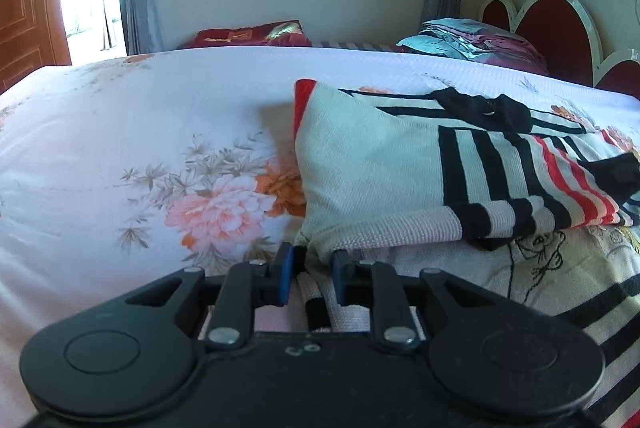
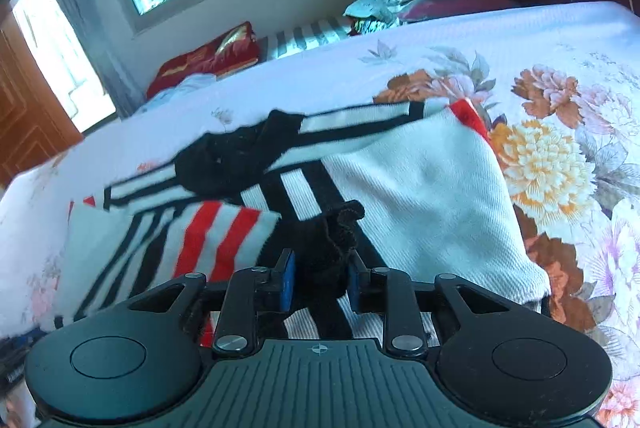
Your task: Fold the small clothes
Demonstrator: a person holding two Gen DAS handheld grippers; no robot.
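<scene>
A white knit sweater with black and red stripes lies partly folded on the flowered bedsheet. My left gripper is shut on the sweater's near hem corner, and knit fabric shows between its blue pads. In the right wrist view the same sweater spreads ahead, its striped sleeve laid across the body. My right gripper is shut on the sleeve's black cuff, which bunches up between the pads. The black collar lies farther back.
A stack of folded bedding sits by the red headboard at the back right. A red cushion lies under the window. Bare sheet stretches to the left of the sweater.
</scene>
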